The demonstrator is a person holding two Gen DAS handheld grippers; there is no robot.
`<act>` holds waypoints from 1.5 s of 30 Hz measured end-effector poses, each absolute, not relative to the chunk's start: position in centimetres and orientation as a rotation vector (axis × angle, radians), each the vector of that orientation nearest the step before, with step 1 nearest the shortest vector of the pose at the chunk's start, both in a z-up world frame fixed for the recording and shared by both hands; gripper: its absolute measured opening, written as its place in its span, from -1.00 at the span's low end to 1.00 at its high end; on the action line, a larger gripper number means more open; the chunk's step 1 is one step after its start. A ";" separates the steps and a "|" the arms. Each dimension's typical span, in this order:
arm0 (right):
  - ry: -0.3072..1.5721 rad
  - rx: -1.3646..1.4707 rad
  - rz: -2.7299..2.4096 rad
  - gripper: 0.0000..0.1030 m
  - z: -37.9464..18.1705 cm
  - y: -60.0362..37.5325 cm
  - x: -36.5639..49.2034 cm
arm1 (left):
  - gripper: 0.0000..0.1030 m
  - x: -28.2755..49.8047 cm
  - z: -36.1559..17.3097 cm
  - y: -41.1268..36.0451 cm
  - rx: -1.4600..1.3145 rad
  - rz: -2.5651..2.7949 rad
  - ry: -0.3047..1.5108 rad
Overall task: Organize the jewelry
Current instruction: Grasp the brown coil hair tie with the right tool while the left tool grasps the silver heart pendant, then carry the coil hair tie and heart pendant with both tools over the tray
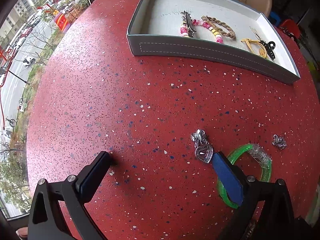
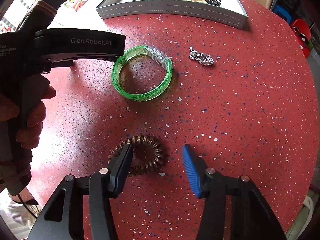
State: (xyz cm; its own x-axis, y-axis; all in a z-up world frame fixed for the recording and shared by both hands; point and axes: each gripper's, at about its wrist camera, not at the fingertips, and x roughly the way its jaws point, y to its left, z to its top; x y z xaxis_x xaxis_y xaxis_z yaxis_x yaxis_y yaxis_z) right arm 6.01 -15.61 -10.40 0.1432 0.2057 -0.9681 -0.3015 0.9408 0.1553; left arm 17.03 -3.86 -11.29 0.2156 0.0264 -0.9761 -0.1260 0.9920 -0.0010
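My right gripper (image 2: 156, 154) points down at a brown spiral hair tie (image 2: 158, 145) on the red speckled table. Its left finger covers the tie's left side, while the blue right pad (image 2: 190, 164) stands clear of the tie, so the jaws are open. My left gripper (image 1: 162, 158) is wide open over bare table. Its right finger (image 1: 226, 172) overlaps a green glitter bangle (image 1: 267, 170) (image 2: 140, 98) beside a silver heart pendant (image 1: 204, 152) (image 2: 204, 59). A grey tray (image 1: 200, 49) (image 2: 170, 10) at the far side holds several pieces.
A small silver charm (image 1: 279, 141) lies right of the bangle. In the tray lie a beaded bracelet (image 1: 214, 32), a braided cord (image 1: 222, 25) and a black claw clip (image 1: 270, 49). A hand (image 2: 34, 116) holds the left tool's black housing (image 2: 80, 44).
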 end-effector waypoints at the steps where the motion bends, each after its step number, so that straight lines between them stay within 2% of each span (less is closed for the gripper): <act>1: 1.378 -0.100 0.359 -0.23 -10.3 -15.3 6.0 | 1.00 17.1 -11.2 -3.8 -0.080 0.104 1.348; 5: 1.374 -0.092 0.352 -0.50 -9.9 -14.7 6.1 | 1.00 16.9 -10.6 -4.6 -0.064 0.082 1.325; 8: 1.378 -0.077 0.352 -0.65 -10.0 -16.3 6.1 | 0.71 16.9 -9.9 -5.5 -0.040 0.047 1.310; 14: 1.376 -0.065 0.357 -0.69 -9.9 -17.0 6.3 | -0.05 17.0 -8.9 -6.9 -0.005 -0.009 1.300; 15: 1.376 -0.060 0.357 -0.72 -10.0 -17.2 6.2 | -0.24 16.9 -8.8 -7.0 -0.001 -0.016 1.299; 16: 1.376 -0.052 0.357 -0.72 -10.0 -17.3 6.1 | -0.29 16.8 -8.6 -7.2 0.002 -0.024 1.298; 26: 1.373 0.100 0.380 -0.73 -8.2 -21.6 7.8 | -0.29 16.0 -7.4 -5.6 -0.133 -0.076 1.294; 45: 1.290 0.257 0.360 -0.73 -4.4 -26.6 12.7 | -0.29 17.7 -3.6 -2.4 -0.132 -0.094 1.202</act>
